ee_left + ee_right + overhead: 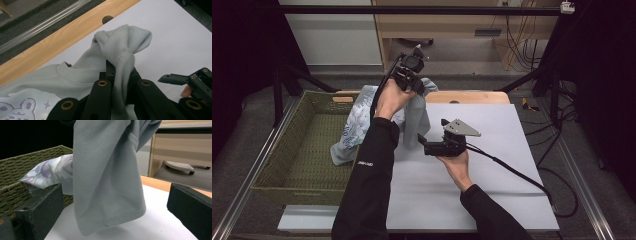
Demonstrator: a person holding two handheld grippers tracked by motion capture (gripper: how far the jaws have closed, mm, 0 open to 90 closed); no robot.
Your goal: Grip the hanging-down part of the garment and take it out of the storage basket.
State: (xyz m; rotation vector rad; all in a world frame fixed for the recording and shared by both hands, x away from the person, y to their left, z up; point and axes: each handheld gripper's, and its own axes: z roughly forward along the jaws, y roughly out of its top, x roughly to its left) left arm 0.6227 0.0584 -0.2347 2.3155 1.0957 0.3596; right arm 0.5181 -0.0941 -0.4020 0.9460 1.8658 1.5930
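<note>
Lifting the pale grey cotton sweatshirt with the purple cartoon print (pixel 362 125) off the white counter (pixel 492 190) by one bunched ribbed cuff, with the left tongs (pixel 414 84) raised toward twelve o'clock in the high view and closed tight on that fold of cloth, seen pinched between the black jaws in the left gripper view (pixel 120 75). Draping the rest of the garment down and toward nine o'clock, its printed body lying partly over the rim of the rectangular olive woven basket (pixel 292 150) and partly on the counter beside it. Hanging a loose sleeve straight down from the lifted bunch, its hemmed end (pixel 110 222) dangling just above the counter between the jaws of the right tongs (pixel 432 145), which are standing wide apart with nothing held, one jaw at nine o'clock and the other at three o'clock in the right gripper view. Judging the step in hand as spreading or straightening the sweatshirt, one end secured and the second grasp not yet made. Calling next, probably, for sliding the right tongs forward until the hanging hem sits well inside the gap, then closing on a single layer near the edge rather than on a thick wad. Keeping the left grip firm meanwhile, since a slack pinch on the ribbed cuff could let the weight of the cloth pull it free.
</note>
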